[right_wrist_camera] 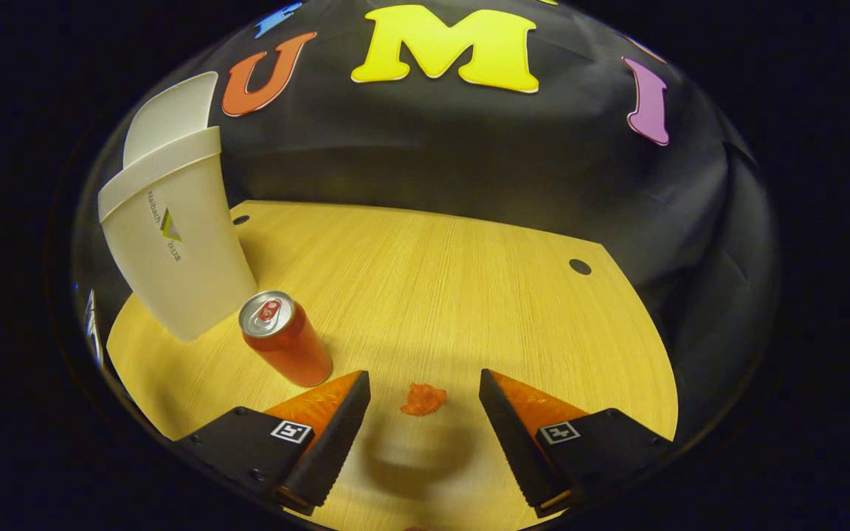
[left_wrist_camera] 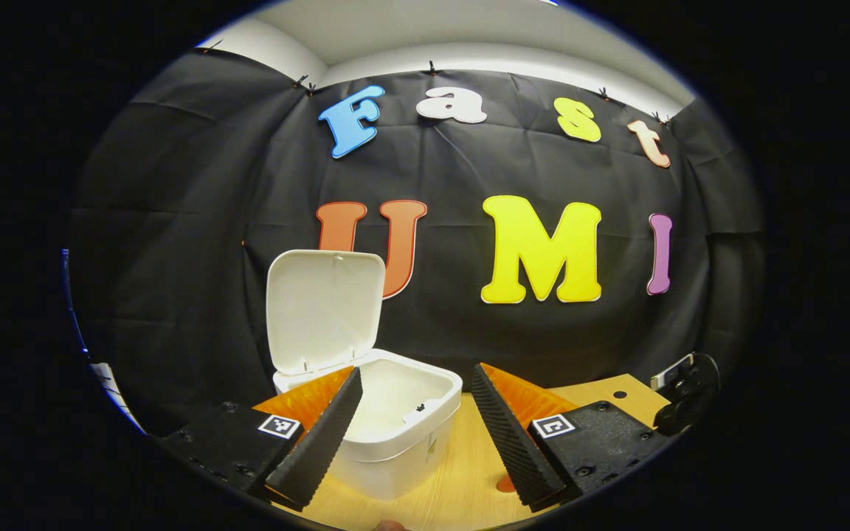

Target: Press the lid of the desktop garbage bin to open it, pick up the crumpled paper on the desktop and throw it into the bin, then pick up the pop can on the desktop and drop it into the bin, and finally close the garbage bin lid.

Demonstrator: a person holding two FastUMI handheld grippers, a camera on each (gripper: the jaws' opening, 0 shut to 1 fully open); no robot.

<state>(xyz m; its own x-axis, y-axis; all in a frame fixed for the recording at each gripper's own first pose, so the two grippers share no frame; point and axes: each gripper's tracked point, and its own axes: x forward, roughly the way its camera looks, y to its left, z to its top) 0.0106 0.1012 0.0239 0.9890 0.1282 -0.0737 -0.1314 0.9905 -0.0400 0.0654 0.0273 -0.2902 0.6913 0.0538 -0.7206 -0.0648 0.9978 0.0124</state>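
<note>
Crumpled paper (right_wrist_camera: 423, 399) lies between the open right tool's (right_wrist_camera: 425, 413) fingers.

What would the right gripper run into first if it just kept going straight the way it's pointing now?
Most likely the crumpled paper: it lies on the desktop just ahead, centred between the open right gripper fingers. The pop can stands off to one side, probably clear. Depth is hard to judge.
</note>
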